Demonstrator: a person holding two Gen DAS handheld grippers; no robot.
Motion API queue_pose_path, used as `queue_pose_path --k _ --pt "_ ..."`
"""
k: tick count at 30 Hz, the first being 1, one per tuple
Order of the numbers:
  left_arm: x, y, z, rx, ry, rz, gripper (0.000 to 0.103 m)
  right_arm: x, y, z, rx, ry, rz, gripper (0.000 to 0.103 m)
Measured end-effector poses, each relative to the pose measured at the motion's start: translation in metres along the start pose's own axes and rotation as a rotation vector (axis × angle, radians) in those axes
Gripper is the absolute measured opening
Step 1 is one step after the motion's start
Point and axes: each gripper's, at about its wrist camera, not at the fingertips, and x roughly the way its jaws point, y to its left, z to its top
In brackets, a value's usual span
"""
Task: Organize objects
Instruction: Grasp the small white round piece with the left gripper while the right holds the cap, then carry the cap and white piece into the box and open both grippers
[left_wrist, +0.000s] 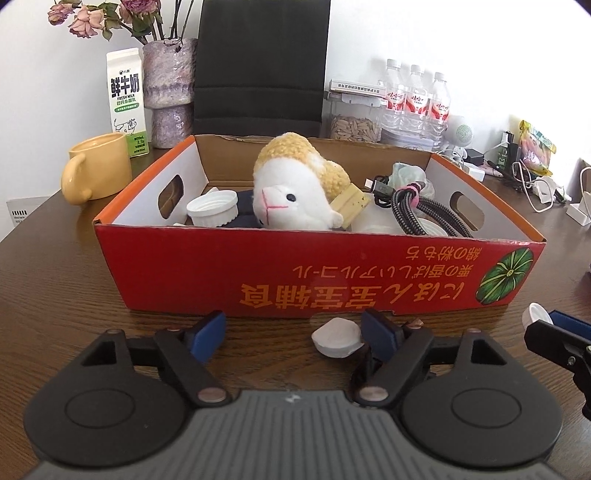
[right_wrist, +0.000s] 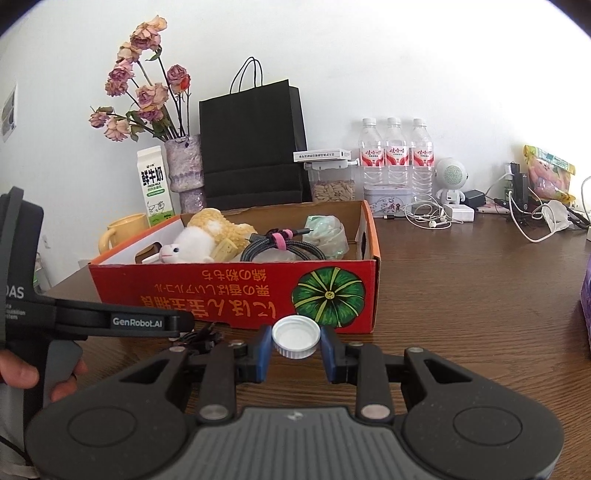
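- The right gripper (right_wrist: 296, 350) has its blue pads (right_wrist: 263, 355) closed against the ribbed rim of a white bottle cap (right_wrist: 296, 336), held open side up just in front of the red cardboard box (right_wrist: 236, 295).
- The cap looks light, stiff and a little slippery; opposite points on the ribbing give the surest hold.
- The left gripper (left_wrist: 293, 338) is spread wide with nothing held; a white crumpled lump (left_wrist: 337, 338) lies by its right finger, close before the box.
- What that lump is cannot be made out, and the box's front wall hides its floor.
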Motion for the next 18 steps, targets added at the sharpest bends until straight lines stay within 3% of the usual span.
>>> queue_pose_path --k 7,10,11,12,18 --pt "0.004 -0.007 -0.004 0.057 0.026 0.004 0.076 0.0 0.0 0.0 -0.001 0.001 0.002 0.027" --pt "0.001 -0.007 -0.005 0.059 0.013 -0.017 0.053 0.0 0.0 0.0 0.0 0.003 0.001 0.027" --pt "-0.001 -0.007 -0.005 0.059 0.007 -0.017 0.034 0.001 0.0 0.0 0.0 0.004 0.001 0.027" --pt "-0.002 -0.006 -0.006 0.057 0.005 -0.022 0.029 0.001 0.0 0.0 0.0 0.005 0.0 0.027" --pt "-0.013 0.003 -0.008 0.016 -0.039 -0.042 0.029 0.001 0.0 0.0 0.001 0.009 -0.003 0.027"
